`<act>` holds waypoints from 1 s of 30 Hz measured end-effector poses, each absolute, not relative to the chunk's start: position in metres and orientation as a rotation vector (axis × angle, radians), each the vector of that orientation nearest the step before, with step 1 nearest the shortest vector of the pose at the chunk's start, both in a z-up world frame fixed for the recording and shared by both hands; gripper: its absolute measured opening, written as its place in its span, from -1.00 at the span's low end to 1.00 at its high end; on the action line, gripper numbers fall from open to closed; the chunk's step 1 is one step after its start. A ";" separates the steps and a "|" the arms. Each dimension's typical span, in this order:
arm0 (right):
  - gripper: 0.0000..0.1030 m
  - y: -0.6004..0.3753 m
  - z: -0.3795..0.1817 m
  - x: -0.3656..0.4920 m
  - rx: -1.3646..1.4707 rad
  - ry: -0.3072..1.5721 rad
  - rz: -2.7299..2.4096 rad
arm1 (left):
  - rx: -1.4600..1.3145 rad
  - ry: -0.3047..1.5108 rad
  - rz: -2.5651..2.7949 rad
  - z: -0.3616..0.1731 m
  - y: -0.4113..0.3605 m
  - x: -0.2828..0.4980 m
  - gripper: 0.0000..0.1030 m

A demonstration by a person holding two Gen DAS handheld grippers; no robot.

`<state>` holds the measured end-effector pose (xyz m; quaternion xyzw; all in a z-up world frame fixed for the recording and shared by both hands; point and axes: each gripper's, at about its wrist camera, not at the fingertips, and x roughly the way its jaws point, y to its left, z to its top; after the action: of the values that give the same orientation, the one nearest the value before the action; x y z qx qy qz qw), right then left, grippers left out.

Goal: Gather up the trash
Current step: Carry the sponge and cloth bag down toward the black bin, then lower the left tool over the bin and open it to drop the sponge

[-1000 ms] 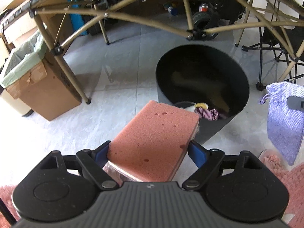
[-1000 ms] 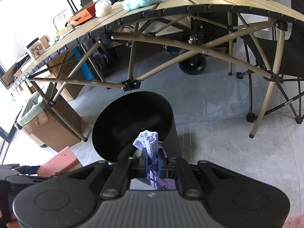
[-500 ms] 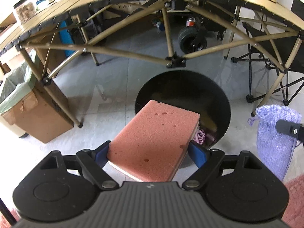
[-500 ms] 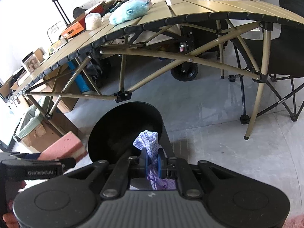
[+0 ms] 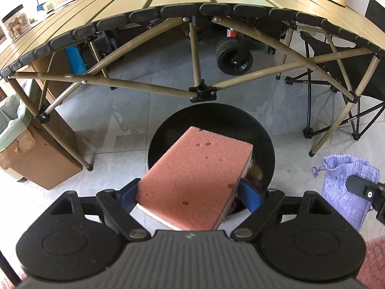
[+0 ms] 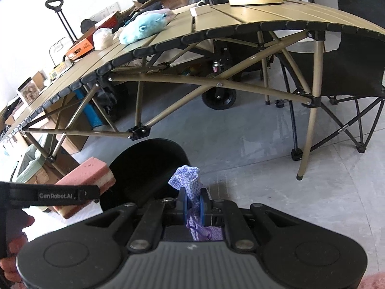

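- The left gripper (image 5: 191, 192) grasps a pink sponge (image 5: 195, 180) by its two long sides, the blue pads of its jaws pressed against it; the sponge has a pale layer underneath and juts forward, tilted up at its far end.
- The right gripper (image 6: 193, 207) has its jaws clenched on a purple knit pouch (image 6: 187, 180); a bunched end of the pouch sticks up past the pads and the rest hangs below them.
- In the left wrist view the pouch (image 5: 346, 187) hangs at the right edge, beside the bin and off the floor.
- A black round bin (image 5: 262, 144) stands on the pale tiled floor (image 5: 120, 144) just beyond both grippers. The far half of the sponge is over its open mouth. Inside it, past the sponge's right edge, lie something yellow and a dark reddish-purple bit; what they are I cannot tell.
- To the left stands a cardboard box (image 5: 41, 163) lined with a pale green bag (image 5: 9, 120); its contents are hidden.
- Farther off, a tan folding counter (image 6: 240, 16) on crossed legs carries a light blue plush toy (image 6: 144, 27), an orange box (image 6: 80, 47) and a clear jar (image 5: 15, 21).
- A black folding chair (image 6: 349, 72) stands at far right.
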<state>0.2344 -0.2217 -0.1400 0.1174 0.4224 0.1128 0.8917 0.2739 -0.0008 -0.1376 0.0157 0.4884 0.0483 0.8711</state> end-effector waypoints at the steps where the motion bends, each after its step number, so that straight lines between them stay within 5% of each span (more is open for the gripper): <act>1: -0.83 -0.223 -0.140 0.235 0.244 0.876 0.229 | 0.031 1.022 0.100 -0.138 -0.002 0.276 0.67; 30: -0.83 -0.219 -0.140 0.296 0.198 0.883 0.111 | -0.022 1.111 0.158 -0.162 -0.018 0.339 0.67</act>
<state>0.2958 -0.2189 -0.1404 0.0954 0.4262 0.0536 0.8980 0.3387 -0.0184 -0.1615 -0.0104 0.5268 0.0747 0.8466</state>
